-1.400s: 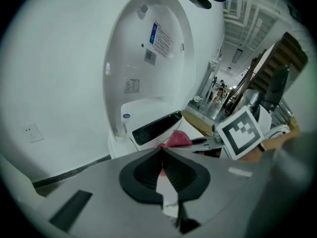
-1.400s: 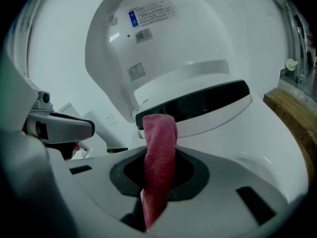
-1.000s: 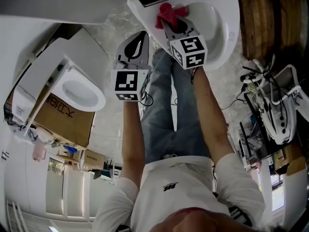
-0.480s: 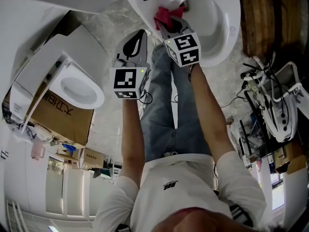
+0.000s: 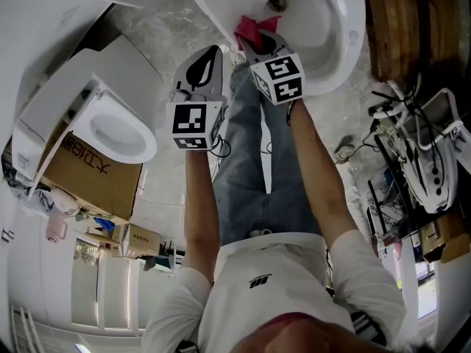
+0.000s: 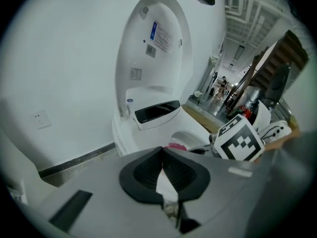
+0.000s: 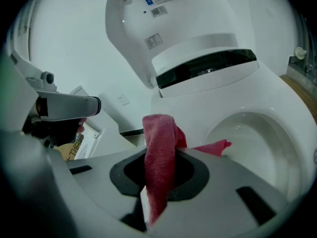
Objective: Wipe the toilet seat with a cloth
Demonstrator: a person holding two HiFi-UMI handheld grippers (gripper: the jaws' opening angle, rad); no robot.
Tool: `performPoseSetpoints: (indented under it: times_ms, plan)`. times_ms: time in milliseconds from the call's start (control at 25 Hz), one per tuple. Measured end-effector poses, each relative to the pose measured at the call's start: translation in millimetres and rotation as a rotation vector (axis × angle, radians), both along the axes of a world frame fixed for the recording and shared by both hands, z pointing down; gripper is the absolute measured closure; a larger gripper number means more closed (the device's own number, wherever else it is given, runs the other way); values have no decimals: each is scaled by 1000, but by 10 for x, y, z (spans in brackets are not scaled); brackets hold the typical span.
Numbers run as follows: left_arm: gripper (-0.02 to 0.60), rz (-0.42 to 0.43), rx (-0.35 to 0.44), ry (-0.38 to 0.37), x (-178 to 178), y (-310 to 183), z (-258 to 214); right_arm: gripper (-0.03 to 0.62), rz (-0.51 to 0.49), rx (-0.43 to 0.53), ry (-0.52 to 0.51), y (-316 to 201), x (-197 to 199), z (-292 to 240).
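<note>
I've dragged the cloth (image 5: 249, 28), pinched in my right gripper (image 5: 257, 40), toward six o'clock along the seat (image 5: 352, 44); wiping is under way; left gripper (image 5: 208, 57) closed, empty.

Dark print on the box (image 5: 110, 186) sat upside down and could not be read. The lid (image 6: 171, 71) carried a blue sticker (image 6: 159, 32), too small to read. The shirt (image 5: 243, 307) logo was unclear.

The head view looks steeply down past the person's arms (image 5: 320, 175) onto the left gripper (image 5: 212, 54) and right gripper (image 5: 257, 39). Each gripper view rides close behind its own fingers, facing along them. Beyond the fingertips, both share the toilet (image 7: 257, 128) and its raised lid (image 7: 163, 24).
</note>
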State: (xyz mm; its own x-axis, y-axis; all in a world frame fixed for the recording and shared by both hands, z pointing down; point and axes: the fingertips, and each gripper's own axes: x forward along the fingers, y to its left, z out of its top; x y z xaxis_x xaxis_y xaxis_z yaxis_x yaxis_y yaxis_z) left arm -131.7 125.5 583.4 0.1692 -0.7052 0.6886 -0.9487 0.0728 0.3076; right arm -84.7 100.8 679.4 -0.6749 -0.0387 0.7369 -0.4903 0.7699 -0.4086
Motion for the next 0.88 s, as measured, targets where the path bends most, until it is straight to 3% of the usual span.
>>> performPoseSetpoints:
  times_ms: [880]
  plan:
    - [571, 93, -34, 18, 601, 269, 65, 542, 48, -47, 26, 438, 646, 82]
